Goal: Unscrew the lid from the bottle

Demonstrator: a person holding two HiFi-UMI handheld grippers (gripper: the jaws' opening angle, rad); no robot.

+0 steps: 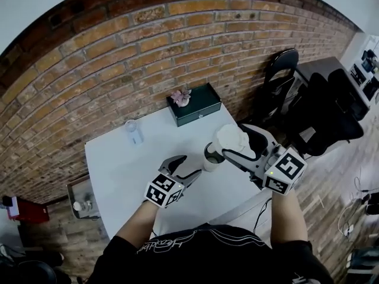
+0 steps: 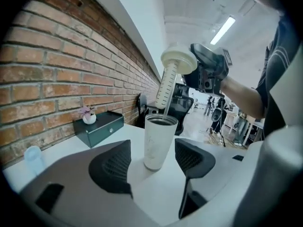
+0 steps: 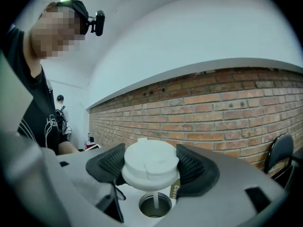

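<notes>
Two tools are at work over the white table [image 1: 115, 176], and by the look of it the unscrewing itself is done: the lid [image 1: 232, 139] is off the bottle [image 1: 211, 157] and held above it. The right tool [image 1: 235, 144] has its jaws closed on the sides of the lid. In the right gripper view its pads [image 3: 110, 163] press against the white lid [image 3: 150, 161], and the bottle's open mouth [image 3: 155, 207] shows directly below.

A long pale tube [image 2: 165, 86] hangs from the underside of the lid [image 2: 179, 60], and its thin lower end reaches down inside the bottle's rim. The bottle [image 2: 158, 141] stands upright on the table.

The left tool [image 1: 190, 165] is wide open and grips nothing. The bottle stands between its jaws with a gap on each side. A dark green box [image 1: 198, 106] sits beyond the bottle, toward the brick wall.

The step in hand seems to be lifting the lid clear. The next move calls for raising it straight up until the tube's end passes the bottle's rim, then carrying it off to the side. With nothing bracing the bottle, a tube dragged against the rim could tip it. Closing the left tool on the bottle first would guard against that.
</notes>
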